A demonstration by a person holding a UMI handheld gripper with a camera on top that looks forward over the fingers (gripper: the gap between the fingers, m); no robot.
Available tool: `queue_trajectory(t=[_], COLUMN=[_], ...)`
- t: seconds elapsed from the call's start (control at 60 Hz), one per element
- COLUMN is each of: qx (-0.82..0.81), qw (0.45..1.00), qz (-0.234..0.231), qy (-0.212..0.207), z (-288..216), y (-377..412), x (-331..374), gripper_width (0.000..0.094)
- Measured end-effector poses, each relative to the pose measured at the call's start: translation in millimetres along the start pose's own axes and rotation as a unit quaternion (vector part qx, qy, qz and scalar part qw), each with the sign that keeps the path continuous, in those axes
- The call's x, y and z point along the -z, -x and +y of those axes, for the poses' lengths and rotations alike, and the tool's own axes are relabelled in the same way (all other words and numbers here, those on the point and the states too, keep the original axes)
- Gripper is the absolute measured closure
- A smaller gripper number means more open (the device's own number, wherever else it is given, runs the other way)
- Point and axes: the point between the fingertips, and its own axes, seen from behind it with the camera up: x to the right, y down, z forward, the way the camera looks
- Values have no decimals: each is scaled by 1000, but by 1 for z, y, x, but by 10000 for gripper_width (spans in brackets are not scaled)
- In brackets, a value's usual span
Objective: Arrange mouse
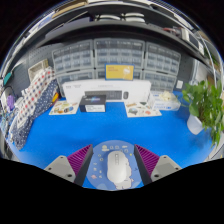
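A white computer mouse (120, 166) lies on a round light-blue mouse mat (103, 152) printed with small clouds, which rests on the blue table (60, 135). My gripper (114, 149) is open, one magenta-padded finger on each side of the mouse. The mouse stands between the fingers, closer to the right finger (148, 158), with a clear gap to the left finger (82, 158). The near end of the mouse is hidden below the view's lower edge.
Beyond the mat the blue tabletop stretches to a white box (105, 94) at the back, with small trays of items (65, 107) (143, 110) beside it. A potted green plant (205, 105) stands right. Patterned cloth (30, 100) hangs left. Drawer cabinets (115, 55) line the wall.
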Motion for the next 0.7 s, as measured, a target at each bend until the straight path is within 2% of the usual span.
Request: queue_trajectory(t=[0.3, 0.7], qx=[-4, -15], qw=[999, 998], qz=[-19, -15], qy=[-42, -53], z=[-54, -56], y=[6, -16], x=[71, 98], gripper_width=[102, 120])
